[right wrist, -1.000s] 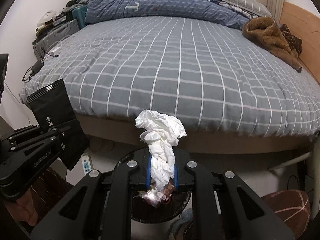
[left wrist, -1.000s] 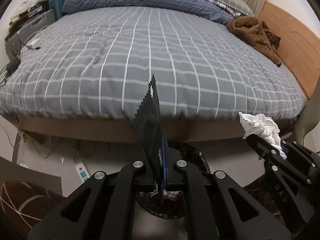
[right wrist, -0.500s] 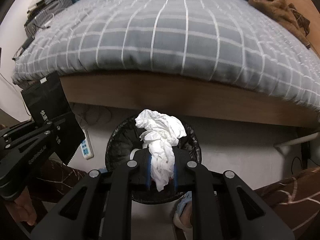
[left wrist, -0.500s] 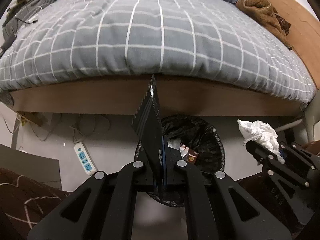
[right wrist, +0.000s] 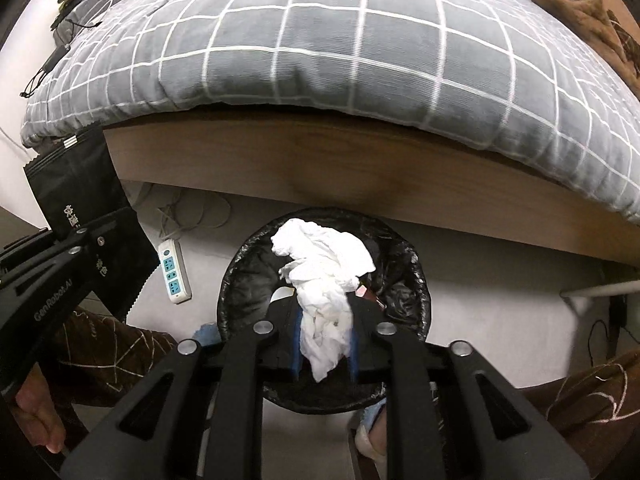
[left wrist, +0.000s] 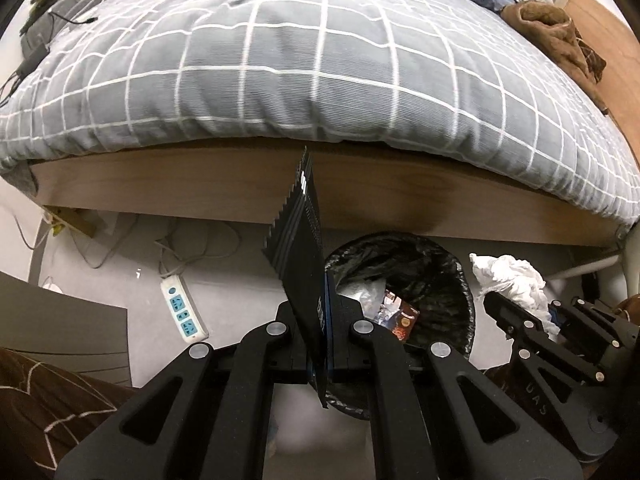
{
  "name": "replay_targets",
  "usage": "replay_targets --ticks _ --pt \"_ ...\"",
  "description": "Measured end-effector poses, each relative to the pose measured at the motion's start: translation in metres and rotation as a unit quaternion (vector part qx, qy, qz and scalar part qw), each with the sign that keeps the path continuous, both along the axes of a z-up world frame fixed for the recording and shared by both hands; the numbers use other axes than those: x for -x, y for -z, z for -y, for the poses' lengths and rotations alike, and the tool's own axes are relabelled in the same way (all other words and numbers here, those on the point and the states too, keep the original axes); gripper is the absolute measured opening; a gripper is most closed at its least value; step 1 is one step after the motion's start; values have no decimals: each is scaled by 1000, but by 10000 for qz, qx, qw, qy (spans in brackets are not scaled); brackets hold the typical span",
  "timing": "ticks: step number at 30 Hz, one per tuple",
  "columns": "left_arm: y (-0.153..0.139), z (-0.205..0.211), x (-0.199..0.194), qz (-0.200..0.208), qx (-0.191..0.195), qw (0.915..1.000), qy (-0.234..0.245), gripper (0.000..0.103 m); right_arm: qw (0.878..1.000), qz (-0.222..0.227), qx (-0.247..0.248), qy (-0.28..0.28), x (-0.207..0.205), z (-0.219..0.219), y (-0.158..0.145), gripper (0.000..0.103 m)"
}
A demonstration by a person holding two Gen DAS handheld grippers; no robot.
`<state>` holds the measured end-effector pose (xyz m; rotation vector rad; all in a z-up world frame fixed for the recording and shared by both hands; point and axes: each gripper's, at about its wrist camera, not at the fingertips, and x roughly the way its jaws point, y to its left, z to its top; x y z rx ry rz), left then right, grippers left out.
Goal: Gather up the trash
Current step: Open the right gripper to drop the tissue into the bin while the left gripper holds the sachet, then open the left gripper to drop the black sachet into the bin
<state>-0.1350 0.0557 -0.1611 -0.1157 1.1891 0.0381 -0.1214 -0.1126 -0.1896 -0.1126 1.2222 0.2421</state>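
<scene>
**Over the bin, both loads ready to drop**

Directly below our right gripper (right wrist: 323, 354) sits the round black-lined trash bin (right wrist: 240, 276); its jaws pinch the crumpled white tissue (right wrist: 326, 276) squarely above the opening. Our left gripper (left wrist: 322, 344), clamped on the flat black foil packet (left wrist: 302, 264) standing edge-up, hangs nearer the bin's left rim, so we judge the right should release first.

bin (right wrist: 420, 280) mouth open from above | bed frame (right wrist: 320, 168) close behind | power strip (right wrist: 174, 276) left
</scene>
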Motion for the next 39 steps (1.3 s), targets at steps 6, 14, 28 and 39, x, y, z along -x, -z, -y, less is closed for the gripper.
replay_targets --ticks 6,14,28,39 --pt "3 2 -6 -5 -15 10000 80 3 10000 68 -14 64 1 8 -3 36" --pt "5 30 -12 0 16 9994 334 3 9991 212 -2 378 2 43 -18 71" --pt "3 94 -17 -1 158 9962 854 3 9930 536 97 1044 10 117 -32 91" --pt "9 116 -14 -11 62 9948 1019 19 9892 653 103 1306 7 132 -38 91"
